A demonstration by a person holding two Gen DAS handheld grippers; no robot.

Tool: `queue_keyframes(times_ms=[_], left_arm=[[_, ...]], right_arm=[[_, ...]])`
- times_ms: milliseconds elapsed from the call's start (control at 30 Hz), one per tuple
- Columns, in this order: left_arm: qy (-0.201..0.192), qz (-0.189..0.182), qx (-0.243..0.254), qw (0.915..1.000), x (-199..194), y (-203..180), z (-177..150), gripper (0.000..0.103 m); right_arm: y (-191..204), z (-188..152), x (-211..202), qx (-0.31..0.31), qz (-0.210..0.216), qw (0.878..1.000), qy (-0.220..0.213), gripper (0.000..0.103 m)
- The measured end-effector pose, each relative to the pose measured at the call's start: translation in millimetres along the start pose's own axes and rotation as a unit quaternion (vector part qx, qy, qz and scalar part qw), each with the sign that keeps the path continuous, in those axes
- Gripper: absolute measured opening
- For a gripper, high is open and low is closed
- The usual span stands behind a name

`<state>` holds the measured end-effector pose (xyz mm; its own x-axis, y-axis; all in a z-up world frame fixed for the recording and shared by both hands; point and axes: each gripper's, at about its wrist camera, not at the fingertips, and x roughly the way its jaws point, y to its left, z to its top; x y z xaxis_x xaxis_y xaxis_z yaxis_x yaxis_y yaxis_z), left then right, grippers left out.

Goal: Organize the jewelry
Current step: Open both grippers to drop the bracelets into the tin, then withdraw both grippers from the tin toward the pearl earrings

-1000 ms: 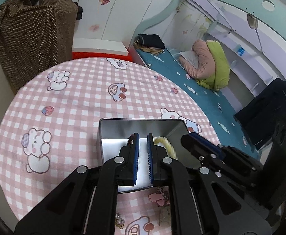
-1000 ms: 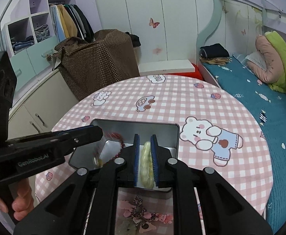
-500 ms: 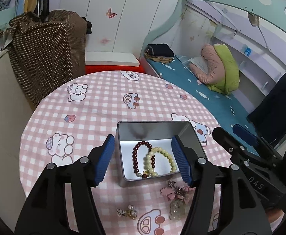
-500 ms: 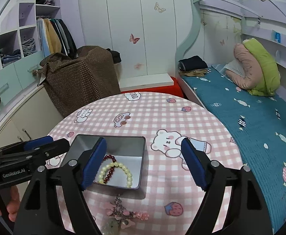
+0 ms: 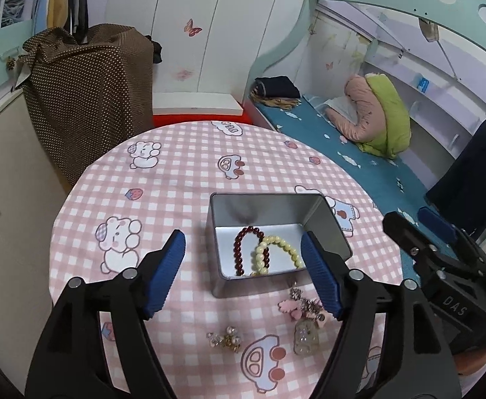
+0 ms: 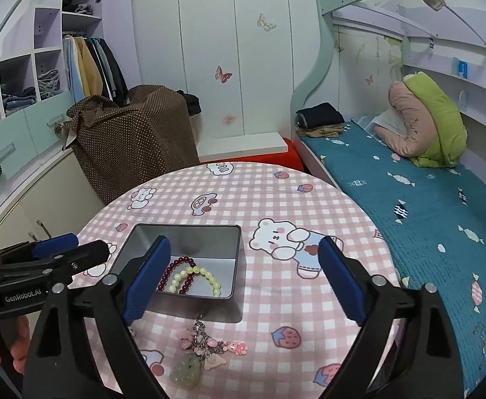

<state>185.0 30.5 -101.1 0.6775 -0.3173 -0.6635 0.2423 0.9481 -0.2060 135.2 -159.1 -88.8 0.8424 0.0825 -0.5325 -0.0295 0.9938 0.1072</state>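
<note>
A round table (image 5: 183,179) covered in a pink checked cloth printed with bears and cars carries an open, rectangular metal tin (image 5: 326,229) a little toward its near edge; inside the tin lie two bead bracelets, a dark red one (image 5: 239,249) and a pale yellow one (image 5: 276,249), overlapping where they cross, placed there because the tin serves as the store for the jewelry; two pieces are not yet put away and rest on the cloth between the tin and the near edge of the table: a charm cluster with pink pieces and a pale green stone pendant (image 6: 203,352), just beside the tin's near wall, and a small pearl-and-gold piece, perhaps earrings (image 5: 224,339), further toward the left side; the left gripper (image 5: 243,272) hovers above the tin with its blue-padded fingers (image 5: 166,272) spread wide and holding nothing; the right gripper (image 6: 243,279) likewise hangs over the table with its fingers (image 6: 146,282) wide apart and empty; judging from this, both tools are free to take up the loose pieces; the charm cluster, with its fine chain, would likely tangle or slip when pinched.
</note>
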Motion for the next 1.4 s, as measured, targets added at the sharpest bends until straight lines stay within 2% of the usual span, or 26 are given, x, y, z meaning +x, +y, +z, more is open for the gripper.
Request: queue_keyframes(times_ms=[300,667,900,1000,1100,1267,1400], left_arm=[[0.006,0.020,0.000,0.9998,-11,12,-20,0.090],[0.029,0.062,-0.001,0.9977,-14,44,-51,0.092],[0.035,0.071,0.001,0.9969,-12,62,-71,0.092],[0.022,0.079,0.013,0.9965,-12,66,-79,0.092],[0.018,0.071,0.015,0.9972,-12,70,-86,0.092],[-0.002,0.068,0.009,0.9976,-12,78,-98,0.092],[-0.018,0.055,-0.009,0.9983,-11,87,-106,0.092]], right_arm=[[8,-14,-11,-0.014,0.001,1.000,0.006,0.096],[43,-38,-2,-0.053,0.044,0.997,0.040,0.096],[73,-62,14,-0.096,0.072,0.990,0.070,0.095],[88,-76,20,-0.124,0.083,0.985,0.086,0.087],[95,-87,28,-0.126,0.097,0.981,0.107,0.076],[101,-98,43,-0.123,0.112,0.977,0.134,0.053],[104,-104,53,-0.120,0.118,0.975,0.148,0.045]])
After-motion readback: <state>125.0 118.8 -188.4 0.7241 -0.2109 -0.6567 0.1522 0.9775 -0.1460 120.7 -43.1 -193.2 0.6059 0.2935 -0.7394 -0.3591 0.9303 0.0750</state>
